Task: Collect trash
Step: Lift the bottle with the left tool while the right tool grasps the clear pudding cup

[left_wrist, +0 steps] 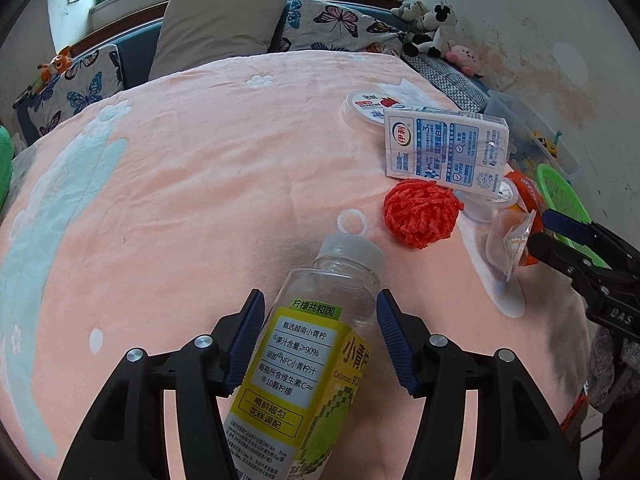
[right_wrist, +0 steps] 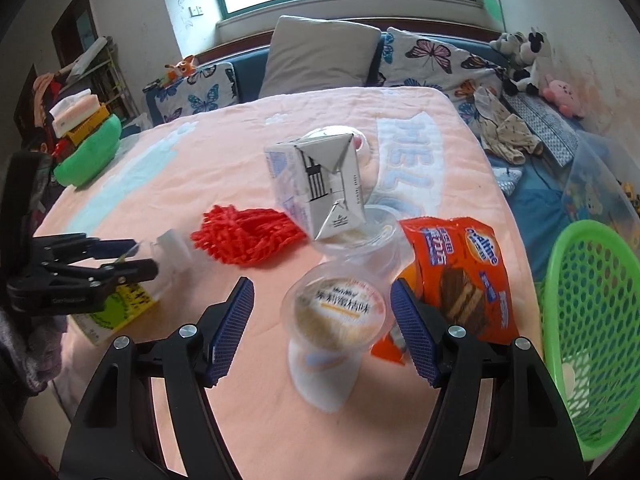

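Note:
A clear juice bottle [left_wrist: 304, 360] with a yellow-green label lies on the pink blanket, cap pointing away. My left gripper [left_wrist: 320, 296] is open astride it: the left pad meets the label and a slim gap shows at the right pad. A sealed dessert cup [right_wrist: 336, 312] stands between the fingers of my open right gripper [right_wrist: 322, 284], with blanket showing at the left pad. A milk carton [right_wrist: 320, 184], a red pompom [right_wrist: 244, 240] and an orange wafer wrapper [right_wrist: 460, 272] lie just beyond. The left gripper [right_wrist: 146, 257] also shows over the bottle [right_wrist: 120, 312] in the right wrist view.
A green mesh basket [right_wrist: 592, 320] sits off the bed's right edge, beside a clear storage box [right_wrist: 600, 196]. A clear cup [right_wrist: 372, 236] lies under the carton, and a round lidded tub [left_wrist: 366, 106] behind it. Pillows [left_wrist: 216, 28] and plush toys [left_wrist: 432, 28] line the headboard.

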### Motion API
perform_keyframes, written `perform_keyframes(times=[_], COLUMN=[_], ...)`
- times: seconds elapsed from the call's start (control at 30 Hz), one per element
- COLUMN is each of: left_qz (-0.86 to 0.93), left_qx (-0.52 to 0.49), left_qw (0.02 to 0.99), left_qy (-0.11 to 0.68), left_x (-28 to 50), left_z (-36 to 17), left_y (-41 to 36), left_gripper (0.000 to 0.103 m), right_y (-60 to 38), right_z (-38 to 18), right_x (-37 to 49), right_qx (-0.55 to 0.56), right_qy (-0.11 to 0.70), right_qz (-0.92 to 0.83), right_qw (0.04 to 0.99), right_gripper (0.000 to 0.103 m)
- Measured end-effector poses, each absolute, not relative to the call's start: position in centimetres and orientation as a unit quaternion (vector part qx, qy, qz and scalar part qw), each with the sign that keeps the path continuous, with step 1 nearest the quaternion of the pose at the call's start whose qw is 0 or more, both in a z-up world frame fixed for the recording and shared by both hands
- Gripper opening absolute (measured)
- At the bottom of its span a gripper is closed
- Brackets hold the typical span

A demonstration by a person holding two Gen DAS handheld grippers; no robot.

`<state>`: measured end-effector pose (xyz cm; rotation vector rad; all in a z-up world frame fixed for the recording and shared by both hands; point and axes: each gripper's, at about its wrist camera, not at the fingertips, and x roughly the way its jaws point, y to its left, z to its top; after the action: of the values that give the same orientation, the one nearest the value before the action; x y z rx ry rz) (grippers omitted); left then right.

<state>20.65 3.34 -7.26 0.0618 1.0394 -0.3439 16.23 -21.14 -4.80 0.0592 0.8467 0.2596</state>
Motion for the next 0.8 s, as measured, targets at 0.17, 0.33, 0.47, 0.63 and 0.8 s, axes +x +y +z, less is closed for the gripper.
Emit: perform_keyframes(times=[0.17,0.33,0.47,0.63,0.8], left_qz=[-0.166,-0.169,-0.17,-0.169,-0.167], left_qx=[0.034,0.041,0.042,0.049,0.054], left_qw=[0.85,0.848,0.848,0.846,0.844], left_qy=[0.5,0.5,0.5,0.503,0.506], left_x=[20.7,20.2,19.8,19.1,18.3], left_z=[-7.5,-7.6,-7.5,-7.8,-8.2], left_y=[3.2,3.3,3.5,3.9,4.2], left_gripper=[0.062,0.071,0.074,0.077,0.077], right_y=[-21.0,-20.5,-20.4,-20.4,-20.1], right_z=[-5.7,-6.5,-6.9,-7.0,-5.7], right_x=[17.1,17.2,17.4,17.2,15.9], right_qx=[0.019,-0.006,-0.011,-0.006,0.002], right_qy=[0.422,0.43,0.436,0.436,0.423], right_qz=[0.127,0.121,0.118,0.119,0.13], right_qw=[0.897,0.895,0.892,0.892,0.897], right_gripper=[0.076,0.076,0.071,0.067,0.047])
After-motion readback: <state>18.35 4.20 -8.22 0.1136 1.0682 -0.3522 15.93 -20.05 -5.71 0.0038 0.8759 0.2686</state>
